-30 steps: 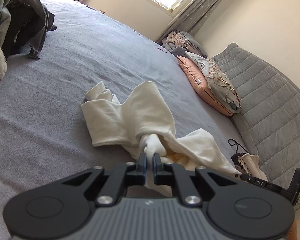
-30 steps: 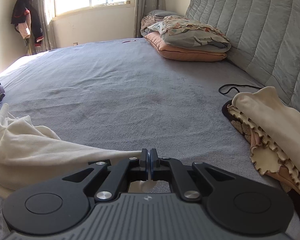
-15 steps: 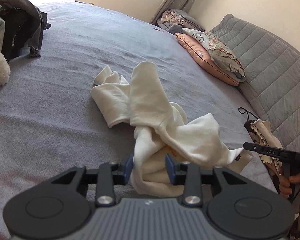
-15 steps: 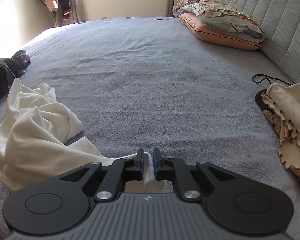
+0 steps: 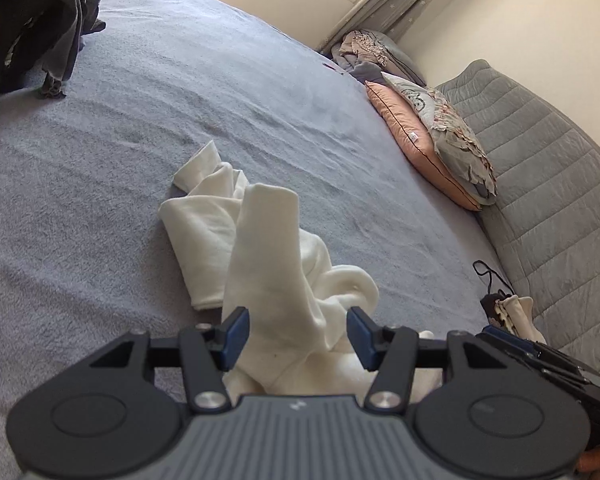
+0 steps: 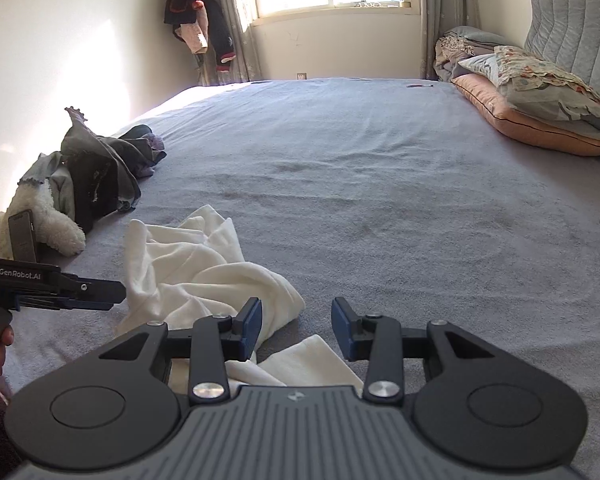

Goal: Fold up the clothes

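Both tools have let go since a second ago: the left tool [image 5: 296,334] now stands released, its jaws apart around a raised fold of the white garment [image 5: 260,264] without pressing it. On the right tool [image 6: 296,326] the jaws are opening, a corner of cloth lying loose beneath them. That garment lies crumpled on the grey bed [image 6: 380,168].

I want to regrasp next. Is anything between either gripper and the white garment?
Nothing visible. The white garment lies bunched between the left gripper pads; a corner lies under the opening right gripper.
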Available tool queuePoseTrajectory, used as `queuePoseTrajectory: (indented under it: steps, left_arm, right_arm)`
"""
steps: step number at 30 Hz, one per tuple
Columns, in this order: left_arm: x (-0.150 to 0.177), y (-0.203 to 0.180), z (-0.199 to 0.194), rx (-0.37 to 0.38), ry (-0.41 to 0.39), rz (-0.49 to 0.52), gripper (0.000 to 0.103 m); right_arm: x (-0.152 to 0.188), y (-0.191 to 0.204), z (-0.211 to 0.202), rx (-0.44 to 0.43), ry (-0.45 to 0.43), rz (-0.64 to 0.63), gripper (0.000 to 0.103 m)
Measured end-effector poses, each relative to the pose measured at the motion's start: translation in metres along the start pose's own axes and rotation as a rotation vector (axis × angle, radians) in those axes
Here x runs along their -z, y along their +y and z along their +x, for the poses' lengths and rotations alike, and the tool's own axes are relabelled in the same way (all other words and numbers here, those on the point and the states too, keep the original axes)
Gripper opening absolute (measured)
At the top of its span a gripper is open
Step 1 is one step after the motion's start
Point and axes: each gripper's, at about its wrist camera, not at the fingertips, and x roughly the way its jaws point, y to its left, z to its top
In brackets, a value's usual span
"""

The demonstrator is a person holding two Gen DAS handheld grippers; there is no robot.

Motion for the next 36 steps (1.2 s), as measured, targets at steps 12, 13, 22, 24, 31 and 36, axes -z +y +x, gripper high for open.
queuePoseTrajectory:
  steps: [12, 13, 22, 24, 31, 36]
  left_arm:
    - [-0.013, 0.014, 0.019, 0.056, -0.061, -0.039, 0.011]
    - [-0.013, 0.012, 0.018, 0.055, -0.066, -0.023, 0.010]
    - [-0.012, -0.008, 0.010, 0.070, -0.091, 0.078, 0.009]
    - [-0.012, -0.010, 0.009, 0.069, -0.095, 0.089, 0.009]
    - [-0.006, -0.027, 0.008, -0.016, -0.127, 0.179, 0.009]
    - [-0.001, -0.044, 0.007, -0.086, -0.147, 0.263, 0.010]
  right_arm:
    - [-0.008, 0.066, 0.031, -0.190, 0.017, -0.065, 0.042]
    - [-0.007, 0.072, 0.033, -0.194, 0.017, -0.079, 0.042]
    - [0.004, 0.115, 0.066, -0.107, 0.035, -0.230, 0.041]
    - [0.008, 0.118, 0.072, -0.073, 0.031, -0.250, 0.041]
    - [0.009, 0.113, 0.080, -0.026, 0.002, -0.216, 0.018]
    - [0.011, 0.112, 0.080, -0.013, -0.011, -0.220, 0.014]
